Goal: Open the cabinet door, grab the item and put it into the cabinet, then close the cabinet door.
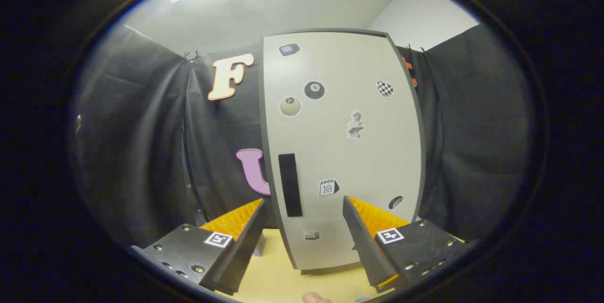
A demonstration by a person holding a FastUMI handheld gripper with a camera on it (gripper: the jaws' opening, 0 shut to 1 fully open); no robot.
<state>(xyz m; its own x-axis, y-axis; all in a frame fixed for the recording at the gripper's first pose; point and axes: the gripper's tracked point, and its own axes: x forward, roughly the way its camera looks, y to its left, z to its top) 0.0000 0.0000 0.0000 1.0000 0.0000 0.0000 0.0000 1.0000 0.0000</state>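
Cabinet door (339,147) stood closed. Gripper (303,206) fingers were spread apart, empty, just short of its dark handle (289,185). Item unclear. Risk: one finger could miss the narrow handle and slip.

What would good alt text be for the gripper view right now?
A closed cabinet door with a dark vertical handle and small stickers stands just ahead of the open gripper, whose jaws are spread with nothing between them. The cabinet sits on a wooden table.
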